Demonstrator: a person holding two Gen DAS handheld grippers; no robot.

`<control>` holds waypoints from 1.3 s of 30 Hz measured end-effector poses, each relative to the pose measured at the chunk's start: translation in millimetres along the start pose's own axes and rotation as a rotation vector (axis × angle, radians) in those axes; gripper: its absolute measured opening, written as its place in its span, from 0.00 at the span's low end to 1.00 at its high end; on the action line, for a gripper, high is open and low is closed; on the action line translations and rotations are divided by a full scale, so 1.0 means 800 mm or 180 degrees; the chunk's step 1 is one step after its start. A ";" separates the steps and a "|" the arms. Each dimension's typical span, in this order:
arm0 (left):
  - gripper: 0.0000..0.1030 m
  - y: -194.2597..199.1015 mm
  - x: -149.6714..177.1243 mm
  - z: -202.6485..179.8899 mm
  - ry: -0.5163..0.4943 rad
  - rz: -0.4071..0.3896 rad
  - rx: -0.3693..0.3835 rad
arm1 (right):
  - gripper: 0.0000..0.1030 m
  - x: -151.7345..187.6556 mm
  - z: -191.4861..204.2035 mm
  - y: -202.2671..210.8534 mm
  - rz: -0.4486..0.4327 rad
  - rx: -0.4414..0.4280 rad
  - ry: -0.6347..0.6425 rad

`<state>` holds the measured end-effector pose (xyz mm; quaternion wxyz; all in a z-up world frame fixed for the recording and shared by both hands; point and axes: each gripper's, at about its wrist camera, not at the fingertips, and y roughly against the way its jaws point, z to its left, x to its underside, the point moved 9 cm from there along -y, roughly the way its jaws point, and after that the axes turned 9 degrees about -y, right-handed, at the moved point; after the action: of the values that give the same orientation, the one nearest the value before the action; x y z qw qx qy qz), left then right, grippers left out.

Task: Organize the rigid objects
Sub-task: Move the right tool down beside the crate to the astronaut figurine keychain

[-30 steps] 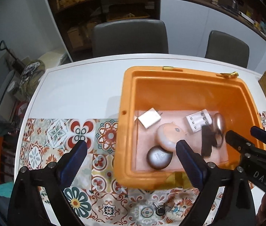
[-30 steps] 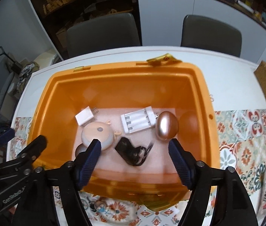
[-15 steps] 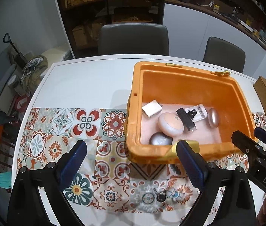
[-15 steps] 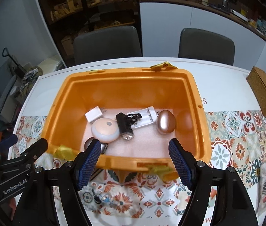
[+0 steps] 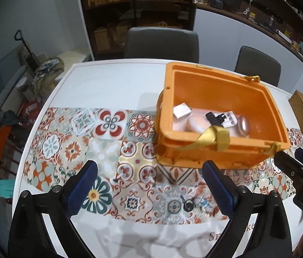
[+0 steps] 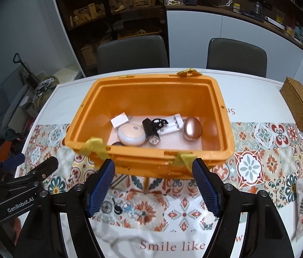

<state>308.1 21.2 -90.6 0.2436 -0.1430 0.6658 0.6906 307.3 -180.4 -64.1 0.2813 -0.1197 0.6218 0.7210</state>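
I see both tools held over the counter's near edge, jaws apart and empty: left tool (image 5: 149, 187), right tool (image 6: 153, 188). The orange plastic bin (image 6: 151, 99) sits on the tiled runner just beyond their tips, holding a rose-gold egg-shaped object (image 6: 192, 129) and a black flashlight (image 6: 150, 132)
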 end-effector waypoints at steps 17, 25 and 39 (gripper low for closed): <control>0.97 -0.016 0.093 0.024 0.0150 0.0256 -0.0148 | 0.72 0.091 0.019 -0.030 0.0453 -0.0216 0.0178; 0.97 -0.040 0.134 0.024 0.0235 0.0531 -0.0095 | 0.72 0.131 0.024 -0.065 0.0767 -0.0226 0.0246; 0.97 -0.084 0.176 0.021 0.0258 0.0887 -0.0094 | 0.72 0.162 0.028 -0.124 0.1004 -0.0178 0.0387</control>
<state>227.7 58.4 -220.1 0.1162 -0.0805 0.6782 0.7211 260.5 -118.3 -209.6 0.1231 -0.0717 0.6285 0.7647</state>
